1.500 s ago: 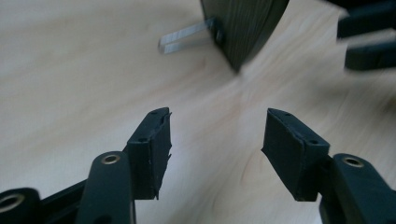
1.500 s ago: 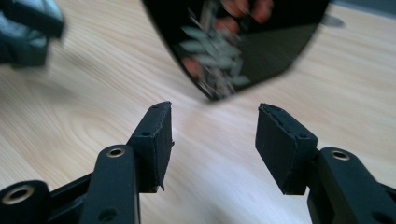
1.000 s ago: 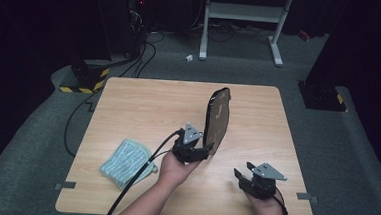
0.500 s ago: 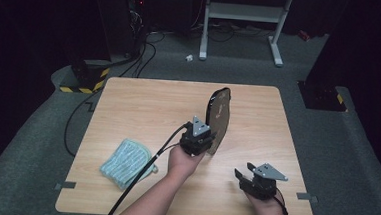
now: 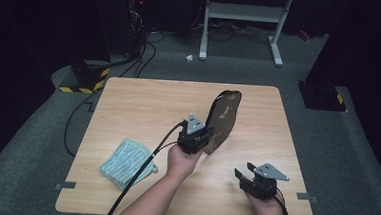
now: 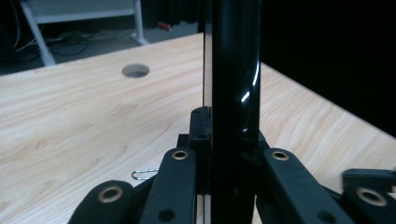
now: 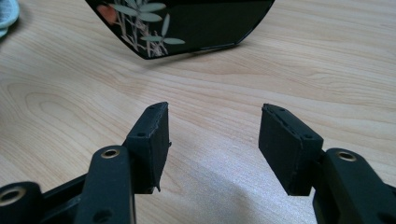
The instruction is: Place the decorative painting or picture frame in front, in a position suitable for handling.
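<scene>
A black lacquered tray (image 5: pixel 224 113) with a painted leaf pattern stands on its edge at the middle of the wooden table (image 5: pixel 143 104). My left gripper (image 5: pixel 207 134) is shut on the tray's near lower rim. Its jaws have just been closing with the rim between them. In the left gripper view the glossy rim (image 6: pixel 233 70) rises straight up between the jaws of the left gripper (image 6: pixel 229 140). My right gripper (image 5: pixel 241 174) rests near the table's front right, open and holding nothing. In the right gripper view the right gripper (image 7: pixel 212 135) points at the tray (image 7: pixel 201 23).
A folded light-blue cloth (image 5: pixel 125 162) lies at the front left of the table, its corner (image 7: pixel 7 14) just showing in the right gripper view. A paper clip (image 6: pixel 144 174) lies near the left jaws. A round hole (image 6: pixel 136 71) sits farther off in the tabletop.
The left gripper has shifted slightly toward the tray and closed its jaws on the rim. The right gripper has not moved.
</scene>
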A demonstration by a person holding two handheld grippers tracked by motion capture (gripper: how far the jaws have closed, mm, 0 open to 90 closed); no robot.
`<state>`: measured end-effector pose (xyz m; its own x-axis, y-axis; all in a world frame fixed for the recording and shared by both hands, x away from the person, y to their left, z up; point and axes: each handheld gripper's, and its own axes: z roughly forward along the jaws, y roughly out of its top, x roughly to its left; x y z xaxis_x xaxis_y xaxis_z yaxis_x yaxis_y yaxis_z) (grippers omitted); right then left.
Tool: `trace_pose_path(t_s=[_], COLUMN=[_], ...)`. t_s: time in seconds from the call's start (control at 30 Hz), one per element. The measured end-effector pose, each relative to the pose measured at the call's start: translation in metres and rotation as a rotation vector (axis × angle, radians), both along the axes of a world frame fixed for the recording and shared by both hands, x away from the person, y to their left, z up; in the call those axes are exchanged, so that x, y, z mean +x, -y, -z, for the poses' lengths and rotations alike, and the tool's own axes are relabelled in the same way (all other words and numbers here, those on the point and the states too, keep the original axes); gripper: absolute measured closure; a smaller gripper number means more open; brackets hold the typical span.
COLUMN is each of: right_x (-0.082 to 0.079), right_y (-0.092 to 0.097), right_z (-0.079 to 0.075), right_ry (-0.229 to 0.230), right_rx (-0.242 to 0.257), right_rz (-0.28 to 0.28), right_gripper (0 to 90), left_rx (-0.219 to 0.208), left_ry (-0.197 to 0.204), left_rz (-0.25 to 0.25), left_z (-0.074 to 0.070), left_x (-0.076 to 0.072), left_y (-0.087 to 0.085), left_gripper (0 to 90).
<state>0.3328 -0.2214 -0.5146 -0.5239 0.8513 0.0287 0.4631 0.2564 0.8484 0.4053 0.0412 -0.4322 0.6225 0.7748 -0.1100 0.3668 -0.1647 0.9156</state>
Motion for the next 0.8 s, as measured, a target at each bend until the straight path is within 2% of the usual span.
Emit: trace_pose_path(t_s=[0.1, 0.17, 0.2, 0.3, 0.33, 0.37, 0.53, 0.8], right_x=[0.000, 0.001, 0.002, 0.003, 0.003, 0.003, 0.004, 0.005], right_y=[0.002, 0.004, 0.007, 0.010, 0.011, 0.011, 0.012, 0.012], right_z=[-0.001, -0.001, -0.001, -0.002, -0.001, -0.001, 0.000, 0.002], right_ry=[0.002, 0.001, 0.002, 0.002, 0.004, 0.004, 0.002, -0.004], right_rx=[0.003, 0.009, 0.009, 0.014, 0.013, 0.013, 0.009, 0.009], right_rz=[0.007, 0.018, 0.028, 0.043, 0.047, 0.047, 0.059, 0.067], right_gripper=[42.7, 42.7, 42.7, 42.8, 42.7, 42.7, 42.8, 43.0], left_rx=[-0.007, -0.011, -0.011, -0.006, -0.009, -0.009, -0.002, -0.023], left_ry=[0.023, 0.042, 0.050, 0.052, 0.048, 0.048, 0.043, 0.050], left_rz=[0.022, 0.041, 0.059, 0.075, 0.088, 0.088, 0.118, 0.124], left_z=[-0.006, -0.010, -0.012, -0.010, -0.006, -0.006, 0.006, 0.012], left_x=[-0.008, -0.017, -0.026, -0.034, -0.042, -0.042, -0.061, -0.070], left_y=[-0.001, -0.002, -0.002, -0.002, -0.003, -0.003, -0.006, -0.010], left_gripper=[80.9, 80.9, 80.9, 80.9, 80.9, 80.9, 81.0, 80.9])
